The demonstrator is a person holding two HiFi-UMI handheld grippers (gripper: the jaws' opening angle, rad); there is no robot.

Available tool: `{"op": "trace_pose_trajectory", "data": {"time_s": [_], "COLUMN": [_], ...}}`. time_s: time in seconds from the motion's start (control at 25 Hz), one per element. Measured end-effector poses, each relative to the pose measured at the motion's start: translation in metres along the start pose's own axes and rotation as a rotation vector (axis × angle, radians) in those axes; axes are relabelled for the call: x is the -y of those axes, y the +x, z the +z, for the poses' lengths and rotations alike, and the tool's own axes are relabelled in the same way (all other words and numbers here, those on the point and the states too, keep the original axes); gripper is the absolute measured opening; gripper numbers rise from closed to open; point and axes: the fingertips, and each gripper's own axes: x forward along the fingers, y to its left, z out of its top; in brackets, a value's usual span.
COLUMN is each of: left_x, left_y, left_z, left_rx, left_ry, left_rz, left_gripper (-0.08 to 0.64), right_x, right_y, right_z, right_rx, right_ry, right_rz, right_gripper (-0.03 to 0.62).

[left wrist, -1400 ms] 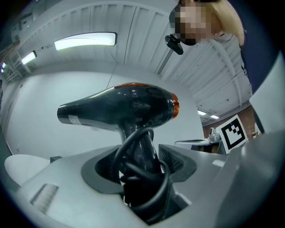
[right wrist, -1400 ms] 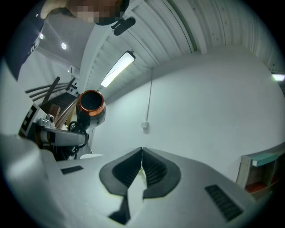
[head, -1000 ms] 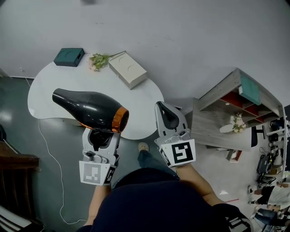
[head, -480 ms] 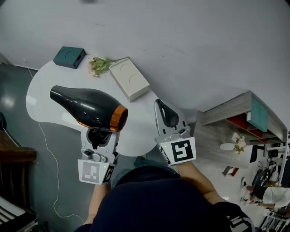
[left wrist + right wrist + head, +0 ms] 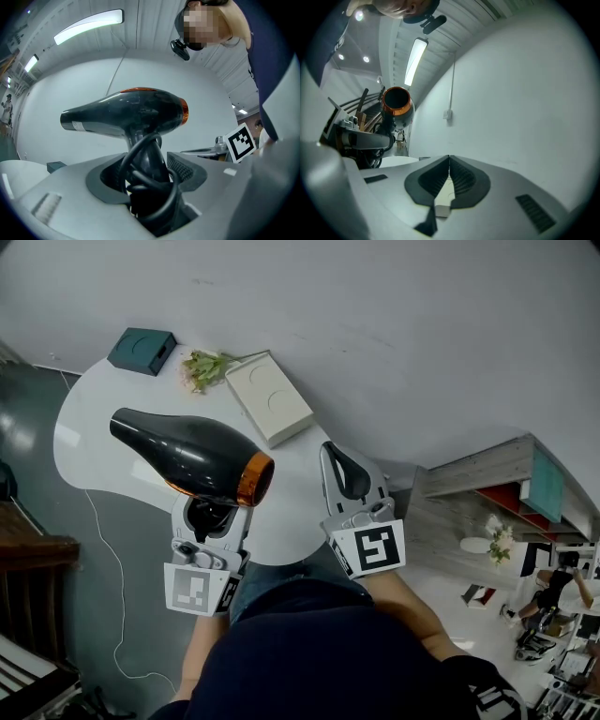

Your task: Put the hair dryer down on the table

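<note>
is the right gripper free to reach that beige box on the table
Probably yes: the right gripper is empty, jaws shut, and the beige box lies just ahead on the table, nothing between. It must open first.

The hair dryer (image 5: 192,457) hangs over the table's (image 5: 94,442) near edge, its handle between the left gripper's (image 5: 214,514) jaws. The right gripper (image 5: 331,450) is to its right. Along the table's far side lie a small box (image 5: 142,351), then flowers (image 5: 204,367), then a bigger box (image 5: 269,397). A shelf (image 5: 497,488) stands far right.
</note>
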Motion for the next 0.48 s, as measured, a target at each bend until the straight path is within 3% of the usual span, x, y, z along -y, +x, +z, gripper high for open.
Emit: {"op": "trace_pose_trajectory", "data": {"time_s": [0.32,0.48], "left_x": [0.009,0.008], "left_y": [0.008,0.007], "left_z": [0.003,-0.012], "left_rx": [0.001,-0.081], "left_ry": [-0.019,-0.005], "left_rz": [-0.07,-0.081], "left_gripper": [0.265,0.265], "right_x": [0.002,0.006], "right_y": [-0.011,-0.014], "right_z": [-0.006,-0.019], "right_rx": [-0.015,-0.055], "right_ry": [0.018,-0.011], "right_rz": [-0.054,-0.092], "right_gripper": [0.011,0.011]}}
